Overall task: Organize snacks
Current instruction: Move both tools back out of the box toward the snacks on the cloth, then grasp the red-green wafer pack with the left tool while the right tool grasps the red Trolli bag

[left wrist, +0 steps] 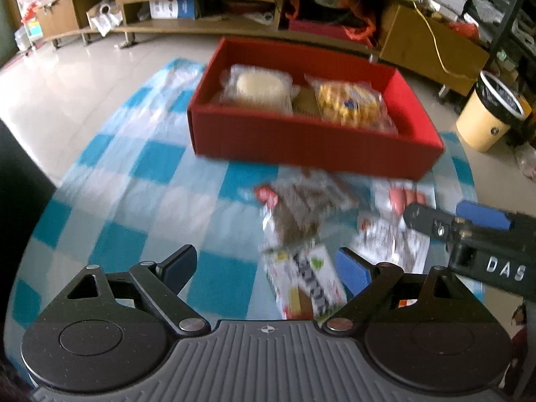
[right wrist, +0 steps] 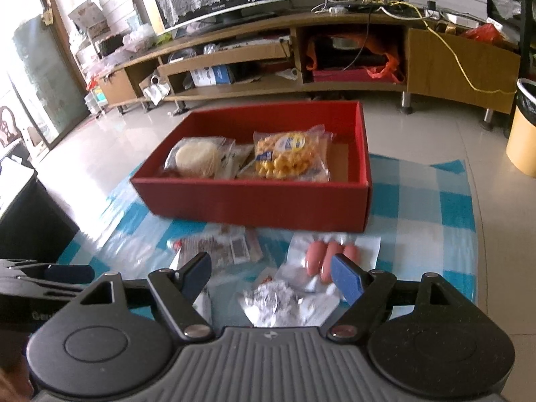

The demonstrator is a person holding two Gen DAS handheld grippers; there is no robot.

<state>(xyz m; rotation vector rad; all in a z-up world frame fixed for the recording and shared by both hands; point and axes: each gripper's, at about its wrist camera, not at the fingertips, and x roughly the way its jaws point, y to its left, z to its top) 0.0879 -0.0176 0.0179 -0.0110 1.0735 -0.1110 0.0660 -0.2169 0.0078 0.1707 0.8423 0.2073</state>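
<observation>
A red cardboard box (left wrist: pixel 301 140) (right wrist: pixel 254 201) stands on a blue-and-white checked cloth (left wrist: pixel 140 174). It holds a pale round cake pack (left wrist: pixel 258 88) (right wrist: pixel 197 155) and a yellow snack pack (left wrist: pixel 351 104) (right wrist: pixel 288 157). In front of the box lie a brown snack pack (left wrist: pixel 301 207) (right wrist: pixel 221 246), a sausage pack (left wrist: pixel 402 197) (right wrist: pixel 330 254), a crumpled foil pack (right wrist: pixel 274 301) and a white printed packet (left wrist: pixel 311 281). My left gripper (left wrist: pixel 266 268) hovers open over the white packet. My right gripper (right wrist: pixel 272 276) (left wrist: pixel 445 216) hangs open above the foil pack, beside the sausages.
A long wooden TV cabinet (right wrist: pixel 335 83) with cluttered shelves runs along the back. A yellow bin (left wrist: pixel 485 117) (right wrist: pixel 522 137) stands on the tiled floor at the right. A dark object (right wrist: pixel 30 217) sits at the cloth's left edge. My left gripper (right wrist: pixel 57 281) shows at the left.
</observation>
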